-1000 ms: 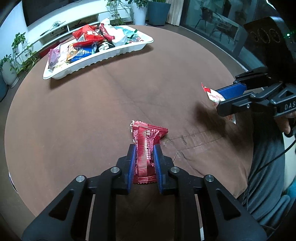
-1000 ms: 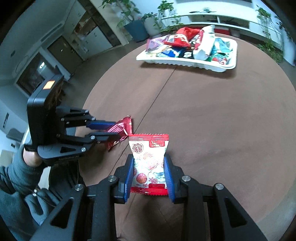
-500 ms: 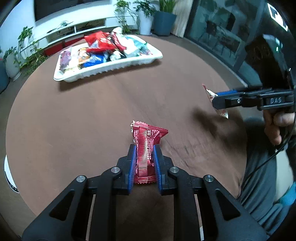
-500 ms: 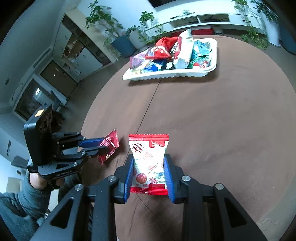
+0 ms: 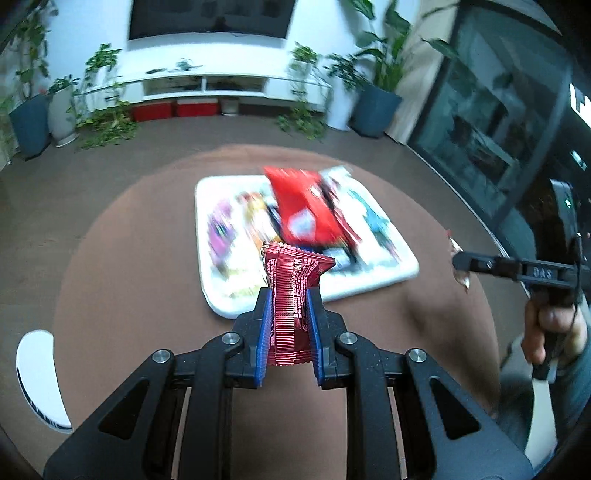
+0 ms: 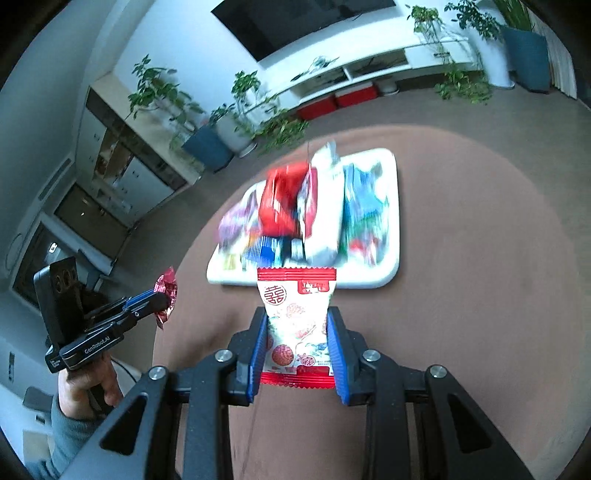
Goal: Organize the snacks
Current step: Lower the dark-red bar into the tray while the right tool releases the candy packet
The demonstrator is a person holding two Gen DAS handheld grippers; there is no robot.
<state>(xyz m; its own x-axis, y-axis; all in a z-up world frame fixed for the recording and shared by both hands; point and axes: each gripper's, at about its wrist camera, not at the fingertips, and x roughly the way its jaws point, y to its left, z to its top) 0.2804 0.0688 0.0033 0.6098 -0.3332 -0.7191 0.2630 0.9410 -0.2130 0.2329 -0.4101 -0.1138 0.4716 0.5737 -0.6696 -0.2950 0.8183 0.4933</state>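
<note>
Both snacks have swung toward the white tray point(image 5: 402, 275), now dead ahead of each claw instead of far off. Left gripper point(image 5: 290, 317) clenched on dark red wrapper point(image 5: 291, 291); right gripper point(image 6: 297, 350) grasping white lychee packet point(image 6: 295, 317). Drop-off looks next; tray contents blurred.

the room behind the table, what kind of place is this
Most likely a home living room. A wall-mounted TV hangs above a long low white media shelf, potted plants line the walls, and a round brown table holds a white tray of snacks.
</note>
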